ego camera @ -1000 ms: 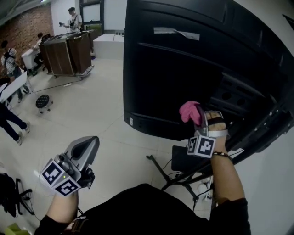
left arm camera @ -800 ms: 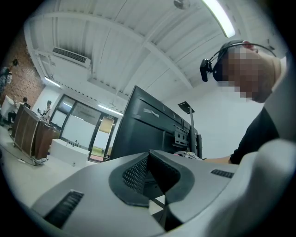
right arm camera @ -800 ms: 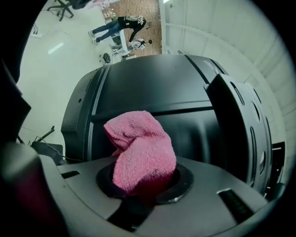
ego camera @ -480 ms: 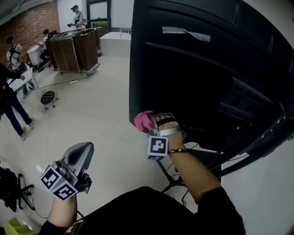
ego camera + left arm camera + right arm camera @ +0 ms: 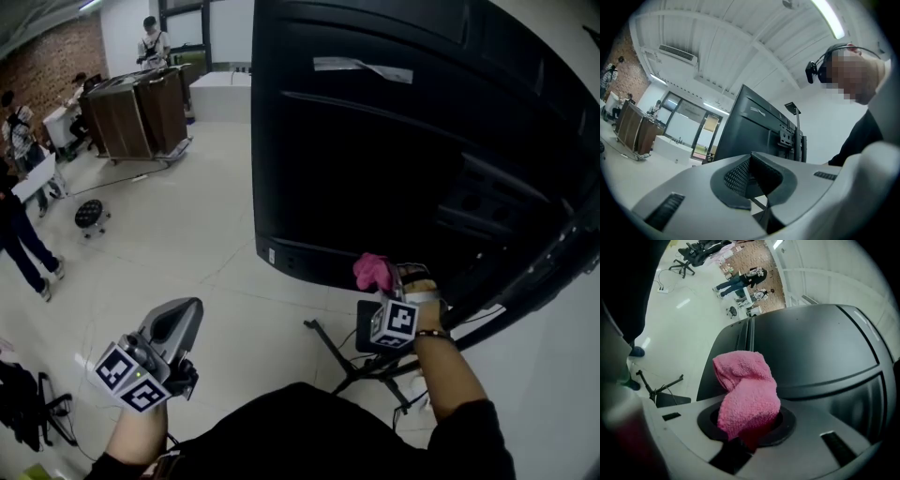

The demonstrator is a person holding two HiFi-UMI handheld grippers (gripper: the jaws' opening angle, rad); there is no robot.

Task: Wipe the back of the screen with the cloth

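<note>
Grippers: two.
- Left gripper [image 5: 178, 319], nearest, held low over the floor [image 5: 206, 216]. Its fingers [image 5: 736, 176] are together with nothing between them.
- Right gripper [image 5: 389, 281], further forward. Its fingers are clamped on the cloth.

Cloth: one, pink terry [image 5: 745, 394]. It stands bunched out of the right gripper at the lower edge of the screen's back [image 5: 373, 272]. Whether it touches the panel cannot be told.

Stand: one black floor stand [image 5: 342, 361], legs spread on the floor beneath the right gripper.

Screen: one, large and black [image 5: 375, 141], its back facing the camera. One strip of pale tape [image 5: 361, 66] is stuck near its top edge.

Far side of the floor: one round black stool [image 5: 87, 214], brown wooden cabinets [image 5: 141, 108] beyond it, and several people [image 5: 150, 39] standing around.
</note>
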